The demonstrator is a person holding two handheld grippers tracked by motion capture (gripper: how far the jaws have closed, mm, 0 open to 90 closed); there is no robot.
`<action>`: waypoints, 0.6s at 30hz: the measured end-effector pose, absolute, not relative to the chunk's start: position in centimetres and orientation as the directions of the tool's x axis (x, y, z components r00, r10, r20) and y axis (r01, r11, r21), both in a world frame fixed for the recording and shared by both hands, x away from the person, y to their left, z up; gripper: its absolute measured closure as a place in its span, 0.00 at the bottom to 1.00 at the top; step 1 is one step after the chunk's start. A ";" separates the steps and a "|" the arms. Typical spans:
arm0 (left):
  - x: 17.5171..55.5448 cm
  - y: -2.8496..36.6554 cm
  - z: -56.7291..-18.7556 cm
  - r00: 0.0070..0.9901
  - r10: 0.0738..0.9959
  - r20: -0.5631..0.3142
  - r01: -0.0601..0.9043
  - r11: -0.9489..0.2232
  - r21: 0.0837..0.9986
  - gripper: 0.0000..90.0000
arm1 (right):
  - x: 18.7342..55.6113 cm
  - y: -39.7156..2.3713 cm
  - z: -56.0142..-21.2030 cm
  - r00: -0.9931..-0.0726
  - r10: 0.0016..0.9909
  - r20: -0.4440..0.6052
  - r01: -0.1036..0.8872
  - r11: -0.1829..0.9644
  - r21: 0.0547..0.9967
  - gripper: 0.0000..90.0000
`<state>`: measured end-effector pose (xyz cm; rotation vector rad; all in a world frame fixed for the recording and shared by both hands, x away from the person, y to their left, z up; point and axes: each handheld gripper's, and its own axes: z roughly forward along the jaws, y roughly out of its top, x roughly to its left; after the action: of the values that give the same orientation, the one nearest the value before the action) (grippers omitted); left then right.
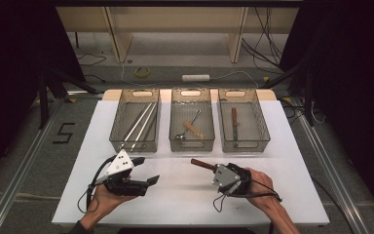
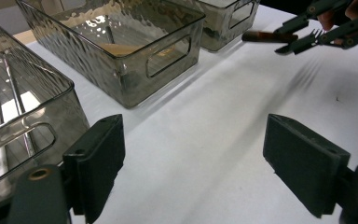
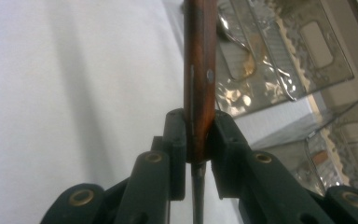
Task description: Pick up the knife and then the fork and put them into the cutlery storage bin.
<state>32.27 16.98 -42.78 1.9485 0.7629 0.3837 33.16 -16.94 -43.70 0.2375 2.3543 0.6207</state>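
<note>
Over the white table [image 1: 185, 195], in front of three smoky clear bins, the right gripper [image 1: 215, 170] had its jaws closed on a wooden-handled utensil [image 1: 203, 164]. From the high view, the brown handle stuck out to the left and slightly away from the person, its long axis nearly level, pointing toward the gap before the middle bin [image 1: 192, 119]. In the right gripper view the riveted handle [image 3: 199, 70] ran straight out from between the pads, with a thin metal part [image 3: 198, 196] trailing back beneath the jaws. The left gripper [image 1: 146, 171] hovered near the left bin [image 1: 135, 122], jaws spread wide and holding nothing. The right bin [image 1: 243, 119] held another brown-handled piece.
</note>
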 end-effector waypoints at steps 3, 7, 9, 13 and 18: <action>32.2 17.0 -42.8 0.755 0.654 -0.051 0.348 -0.334 0.876 0.22 | 33.7 -17.5 -43.4 -0.750 0.366 -0.552 0.038 0.856 0.516 0.87; 32.2 17.1 -42.9 0.750 0.659 -0.056 0.355 -0.329 0.875 0.22 | 34.6 -18.4 -42.6 -0.750 0.422 -0.509 0.086 0.825 0.558 0.87; 32.2 17.2 -42.9 0.745 0.664 -0.058 0.358 -0.326 0.875 0.22 | 35.0 -18.9 -42.0 -0.750 0.455 -0.479 0.115 0.804 0.583 0.87; 32.2 17.5 -42.8 0.736 0.673 -0.072 0.368 -0.309 0.877 0.22 | 36.2 -20.1 -41.0 -0.739 0.523 -0.424 0.178 0.759 0.627 0.87; 32.1 17.9 -42.8 0.730 0.680 -0.069 0.368 -0.307 0.878 0.22 | 37.7 -21.3 -39.7 -0.725 0.594 -0.350 0.244 0.696 0.675 0.87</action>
<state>32.11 17.89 -42.84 1.9269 0.8047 0.3891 37.73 -21.33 -39.66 0.6404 2.3444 0.8244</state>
